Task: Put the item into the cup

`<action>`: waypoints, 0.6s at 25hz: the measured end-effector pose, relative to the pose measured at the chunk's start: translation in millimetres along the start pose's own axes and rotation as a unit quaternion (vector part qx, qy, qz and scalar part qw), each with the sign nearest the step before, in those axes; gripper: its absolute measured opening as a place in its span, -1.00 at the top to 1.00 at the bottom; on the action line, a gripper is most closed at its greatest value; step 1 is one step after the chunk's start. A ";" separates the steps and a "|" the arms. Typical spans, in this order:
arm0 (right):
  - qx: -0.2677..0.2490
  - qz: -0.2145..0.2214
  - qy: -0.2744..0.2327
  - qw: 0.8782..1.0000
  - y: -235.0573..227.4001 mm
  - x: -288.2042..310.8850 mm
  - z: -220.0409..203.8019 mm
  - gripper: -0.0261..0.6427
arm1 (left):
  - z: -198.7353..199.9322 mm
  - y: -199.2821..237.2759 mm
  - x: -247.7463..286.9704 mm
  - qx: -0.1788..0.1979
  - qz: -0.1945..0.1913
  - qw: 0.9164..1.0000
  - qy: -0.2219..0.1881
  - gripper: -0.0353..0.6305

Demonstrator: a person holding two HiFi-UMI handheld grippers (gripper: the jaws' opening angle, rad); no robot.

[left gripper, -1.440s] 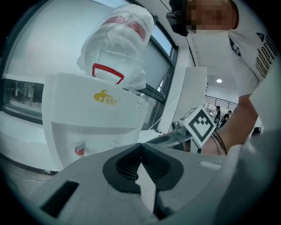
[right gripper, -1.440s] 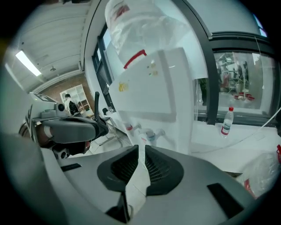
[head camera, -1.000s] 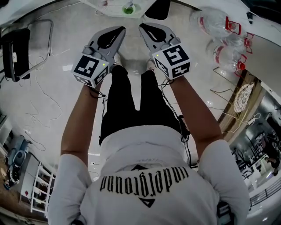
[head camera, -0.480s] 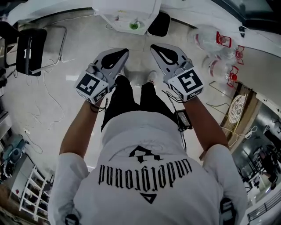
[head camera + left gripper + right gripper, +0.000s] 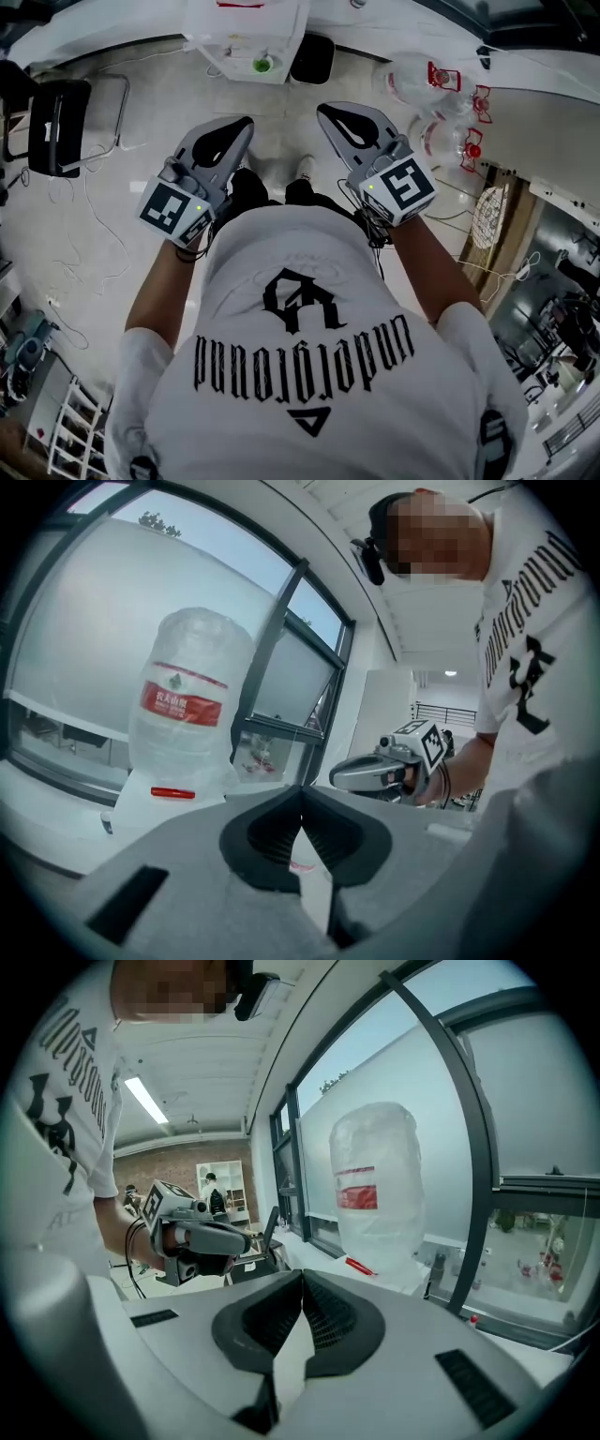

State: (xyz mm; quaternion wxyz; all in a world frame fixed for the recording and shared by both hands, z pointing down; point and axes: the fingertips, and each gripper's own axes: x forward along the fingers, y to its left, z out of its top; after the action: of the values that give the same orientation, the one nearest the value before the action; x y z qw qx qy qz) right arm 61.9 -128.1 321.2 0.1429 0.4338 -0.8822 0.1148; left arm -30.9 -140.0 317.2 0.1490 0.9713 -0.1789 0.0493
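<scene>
My left gripper (image 5: 301, 794) has its jaws together. The black ribbed pads (image 5: 273, 834) meet in a narrow seam at the tips and nothing is between them. My right gripper (image 5: 302, 1277) is closed the same way, its finely grooved rubber faces touching and nothing held. Both shells are matte grey plastic, broad at the back and tapering to a rounded point. Each has a teardrop-shaped black hollow around the pads.

In the head view the two grippers point forward, side by side but apart, above a pale glossy floor (image 5: 103, 225) crossed by thin cables. The person's white T-shirt (image 5: 309, 375), soft cloth with black print, fills the lower half of that view.

A white table (image 5: 286, 23) stands ahead at the top of the head view, well away from both grippers. A small round green thing (image 5: 263, 64) sits near its front edge. It is too small for me to tell whether it is the cup or the item, and I can pick out neither elsewhere.

Each gripper view shows a large clear plastic water jug (image 5: 192, 700). It is cylindrical with a domed top and crinkled walls, and wears a red label band. Behind it is a dark metal window frame (image 5: 450, 1101) with smooth glass.
</scene>
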 end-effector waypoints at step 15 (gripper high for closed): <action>-0.021 -0.011 -0.059 0.998 13.6 -50.0 66.8 0.88 | 74.7 -20.0 -35.7 0.032 0.040 0.997 -0.053 0.85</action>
State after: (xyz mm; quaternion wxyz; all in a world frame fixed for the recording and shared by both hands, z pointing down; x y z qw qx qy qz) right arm 70.0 -105.2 240.1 0.1009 0.4462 -0.8866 0.0690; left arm -53.7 -133.2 235.4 0.1065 0.9688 -0.2237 0.0093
